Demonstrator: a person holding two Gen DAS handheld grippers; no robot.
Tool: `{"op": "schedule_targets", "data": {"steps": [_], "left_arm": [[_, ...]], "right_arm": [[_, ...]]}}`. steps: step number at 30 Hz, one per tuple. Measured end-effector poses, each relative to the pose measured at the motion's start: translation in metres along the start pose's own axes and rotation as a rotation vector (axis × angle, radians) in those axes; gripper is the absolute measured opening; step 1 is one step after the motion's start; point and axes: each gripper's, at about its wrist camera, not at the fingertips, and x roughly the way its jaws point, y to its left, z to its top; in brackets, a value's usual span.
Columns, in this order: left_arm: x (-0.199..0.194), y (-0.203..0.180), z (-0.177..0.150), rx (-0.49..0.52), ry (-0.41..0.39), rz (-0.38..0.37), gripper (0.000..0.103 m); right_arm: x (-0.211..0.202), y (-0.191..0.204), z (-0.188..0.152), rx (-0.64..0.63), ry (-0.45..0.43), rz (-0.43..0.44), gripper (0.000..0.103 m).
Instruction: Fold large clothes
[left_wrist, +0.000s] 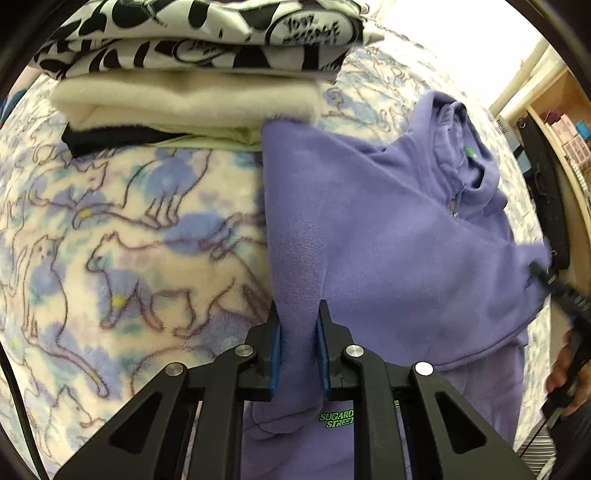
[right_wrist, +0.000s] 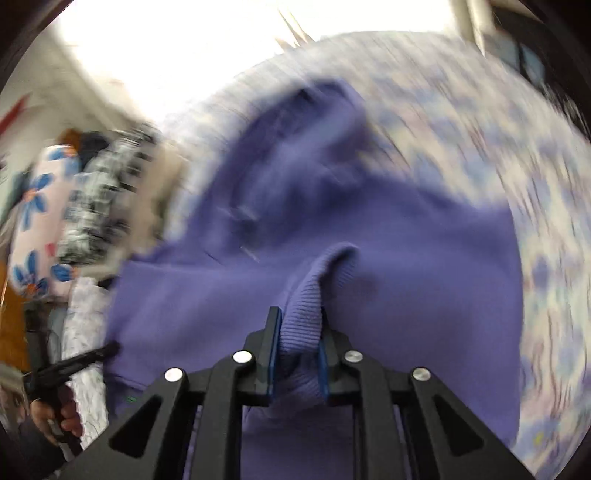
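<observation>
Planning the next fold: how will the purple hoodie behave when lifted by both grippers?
The purple hoodie likely sags floppily between grips; it already drapes from the left gripper. Its thick fleece probably feels fairly heavy. The ribbed cuff in the right gripper should resist slipping.

Cat-print blanket (left_wrist: 110, 258), wooden shelving (left_wrist: 565, 140), perhaps a bright window.

Daylight blows out to white glare along the top of both fisheye views. The left wrist view is mostly sharp; the right wrist view is smeared with motion blur. Dark vignette rings the bent edges.
</observation>
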Motion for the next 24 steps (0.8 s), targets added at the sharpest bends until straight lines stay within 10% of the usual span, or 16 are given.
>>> {"op": "schedule_targets", "data": {"steps": [6, 11, 19, 21, 24], "left_arm": [[0.018, 0.002, 0.003, -0.003, 0.062, 0.075, 0.050], [0.012, 0.012, 0.028, -0.035, 0.041, 0.059, 0.067], [0.051, 0.013, 0.071, -0.032, 0.073, 0.055, 0.066], [0.054, 0.007, 0.077, -0.029, 0.043, 0.034, 0.031], [0.053, 0.002, 0.083, -0.032, 0.020, 0.020, 0.018]], "right_arm": [[0.041, -0.014, -0.005, -0.046, 0.115, -0.291, 0.026], [0.024, -0.044, -0.012, 0.092, 0.134, -0.237, 0.048], [0.001, -0.027, -0.005, 0.100, 0.028, -0.201, 0.048], [-0.001, -0.005, -0.003, 0.036, -0.016, -0.181, 0.048], [0.004, 0.023, -0.002, -0.057, -0.045, -0.139, 0.048]]}}
